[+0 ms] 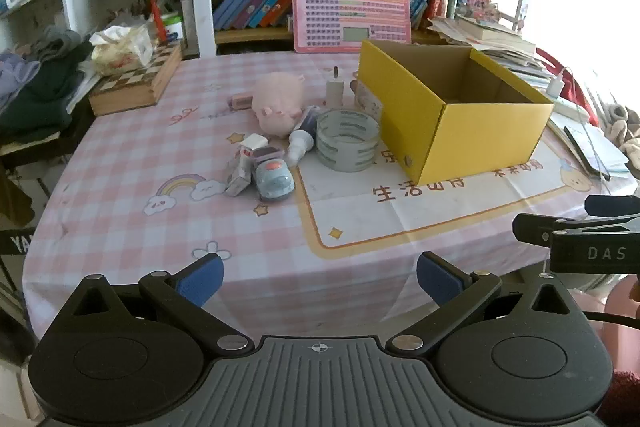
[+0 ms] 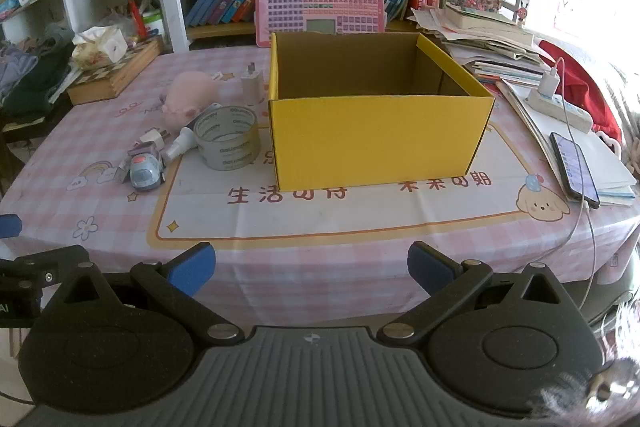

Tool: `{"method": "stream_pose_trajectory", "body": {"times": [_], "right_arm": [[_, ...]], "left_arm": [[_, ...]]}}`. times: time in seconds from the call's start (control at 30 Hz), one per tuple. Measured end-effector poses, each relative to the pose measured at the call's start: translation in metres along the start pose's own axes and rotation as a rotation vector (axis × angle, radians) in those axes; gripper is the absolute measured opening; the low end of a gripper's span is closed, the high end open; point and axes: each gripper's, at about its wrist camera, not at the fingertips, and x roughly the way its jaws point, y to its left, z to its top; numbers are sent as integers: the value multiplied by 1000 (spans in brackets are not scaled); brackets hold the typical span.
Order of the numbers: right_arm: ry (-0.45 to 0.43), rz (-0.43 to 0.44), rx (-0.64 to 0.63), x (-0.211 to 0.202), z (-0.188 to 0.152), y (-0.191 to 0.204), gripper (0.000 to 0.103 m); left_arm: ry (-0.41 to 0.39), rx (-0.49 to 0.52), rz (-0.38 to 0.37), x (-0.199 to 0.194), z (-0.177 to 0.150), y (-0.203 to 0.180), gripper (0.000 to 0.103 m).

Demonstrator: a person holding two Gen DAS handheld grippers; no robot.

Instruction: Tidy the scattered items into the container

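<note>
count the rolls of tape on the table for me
1. The single tape roll stands on the tablecloth just left of the yellow box, touching the small white bottle beside the pink plush. Another could hide behind the box.

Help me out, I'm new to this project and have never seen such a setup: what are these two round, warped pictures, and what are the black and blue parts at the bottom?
No robot here: a person holds a two-finger tool in each hand, and each tool carries a wide-angle camera looking forward along its fingers, hence the warped edges. One picture comes from the left tool, the other from the right tool. The black arms with blue pads are their fingers. Both tools are open and hold nothing.

Ahead is a table with a pink checked cloth. On it stands an open yellow box, which looks empty. To its left lie a tape roll, a pink plush toy, a toy car, a small bottle and a white charger.
</note>
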Motion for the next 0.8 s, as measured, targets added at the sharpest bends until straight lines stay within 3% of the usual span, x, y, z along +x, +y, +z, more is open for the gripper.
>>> {"method": "stream_pose_trajectory", "body": {"times": [0.8], "right_arm": [[8,0,5,2,0,1,103]], "left_arm": [[20,5,-27,2,-2,1,103]]}}
